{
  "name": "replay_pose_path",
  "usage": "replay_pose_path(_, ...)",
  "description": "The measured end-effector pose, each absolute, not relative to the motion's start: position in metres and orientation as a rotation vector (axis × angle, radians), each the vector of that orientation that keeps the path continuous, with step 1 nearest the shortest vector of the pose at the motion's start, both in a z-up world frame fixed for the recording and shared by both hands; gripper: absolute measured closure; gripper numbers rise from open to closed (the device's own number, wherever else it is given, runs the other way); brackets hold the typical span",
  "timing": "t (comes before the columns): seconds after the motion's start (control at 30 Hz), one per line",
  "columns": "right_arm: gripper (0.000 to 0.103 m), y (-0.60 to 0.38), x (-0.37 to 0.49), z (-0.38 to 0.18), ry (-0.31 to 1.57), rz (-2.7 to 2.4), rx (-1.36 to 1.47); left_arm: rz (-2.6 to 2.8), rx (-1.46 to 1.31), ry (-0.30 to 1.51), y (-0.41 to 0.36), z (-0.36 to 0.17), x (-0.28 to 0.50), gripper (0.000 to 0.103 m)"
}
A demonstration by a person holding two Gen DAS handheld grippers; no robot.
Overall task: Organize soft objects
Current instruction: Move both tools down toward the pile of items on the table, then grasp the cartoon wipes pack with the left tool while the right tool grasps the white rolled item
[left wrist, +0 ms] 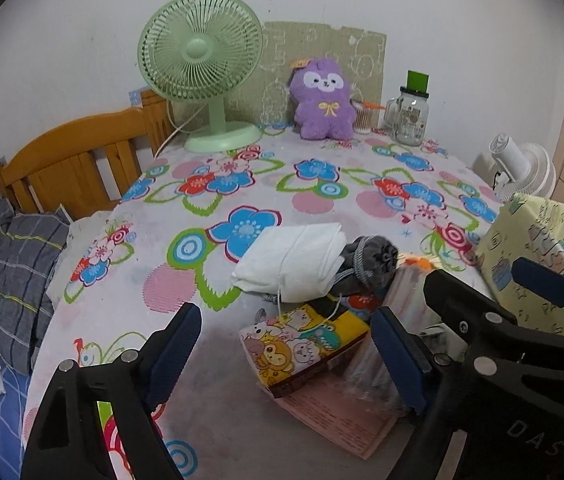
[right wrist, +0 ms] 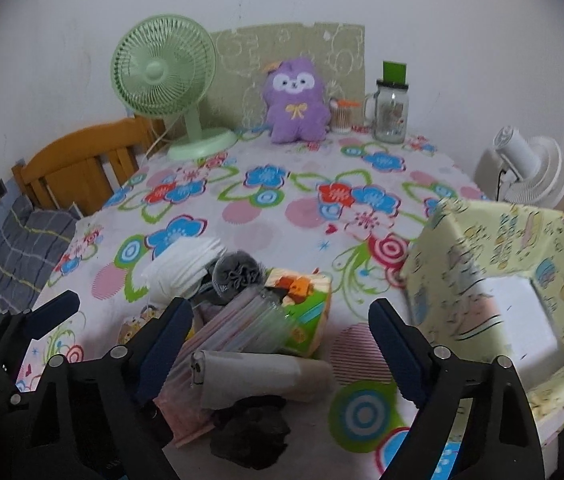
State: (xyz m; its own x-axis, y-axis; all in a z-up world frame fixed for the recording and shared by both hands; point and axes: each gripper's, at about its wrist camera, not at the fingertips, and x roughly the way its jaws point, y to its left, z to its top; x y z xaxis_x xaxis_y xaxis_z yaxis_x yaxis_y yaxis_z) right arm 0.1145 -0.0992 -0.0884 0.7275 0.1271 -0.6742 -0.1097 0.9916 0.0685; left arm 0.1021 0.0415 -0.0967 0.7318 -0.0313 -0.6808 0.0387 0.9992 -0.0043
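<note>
A heap of soft items lies on the flowered tablecloth (left wrist: 209, 184): a folded white cloth (left wrist: 294, 256), a grey drawstring pouch (left wrist: 370, 260), a cartoon-printed tissue pack (left wrist: 302, 344) and a pink plastic packet (left wrist: 342, 412). My left gripper (left wrist: 286, 352) is open, hovering with the tissue pack between its fingers and not touching it. In the right wrist view a rolled pale sheet (right wrist: 257, 376), a green tissue pack (right wrist: 306, 308) and a black cloth (right wrist: 249, 436) lie before my open right gripper (right wrist: 282, 344). A yellow-green fabric bin (right wrist: 502, 280) stands open to its right. A purple plush (right wrist: 296, 100) sits at the back.
A green desk fan (left wrist: 201, 64) and a glass jar mug (left wrist: 410, 116) stand along the far wall. A white fan (right wrist: 530, 172) is beyond the table's right edge. A wooden headboard (left wrist: 73, 160) and a checked pillow (left wrist: 13, 272) lie to the left.
</note>
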Motion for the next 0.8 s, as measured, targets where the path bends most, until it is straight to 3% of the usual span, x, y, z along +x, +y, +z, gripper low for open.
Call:
replay_pose_path(0.17,0.018,-0.090,0.125,-0.103,0.813,0.135,0.031,-0.044,0.014,0.779,0.046,-0.111,0.112,0.016)
replay_pose_path(0.47,0.034,-0.082,0.143,-0.126,0.922,0.137,0.079,-0.072,0.013,0.826,0.050,-0.127,0.124,0.017)
replay_pose_path(0.63,0.052,-0.076,0.147,-0.128,0.933,0.149,0.069,-0.096,0.013,0.830,0.049,-0.130,0.126,0.017)
replay_pose_path(0.8,0.062,-0.071,0.147,-0.126,0.918,0.159,0.053,-0.110,0.007,0.836,0.048,-0.131,0.128,0.016)
